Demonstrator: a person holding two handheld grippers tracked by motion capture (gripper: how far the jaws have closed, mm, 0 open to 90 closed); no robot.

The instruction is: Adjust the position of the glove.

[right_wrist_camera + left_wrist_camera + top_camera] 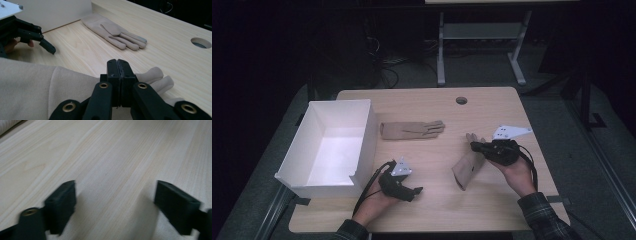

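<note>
Two beige gloves are on the wooden table. One glove (412, 129) (115, 31) lies flat near the middle, beside the white box. The other glove (467, 169) (37, 85) sits right of centre, its finger end raised off the wood, and my right gripper (474, 146) (117, 62) is shut on the fabric there. At the front left, my left gripper (414, 192) (115, 195) (47, 47) stands open low over bare wood, with nothing between its jaws.
An open white box (368, 135) (55, 11) stands at the table's left edge, with nothing in it. A round cable hole (461, 100) (201, 43) is near the far edge. Another table's legs (441, 50) stand on the dark floor beyond.
</note>
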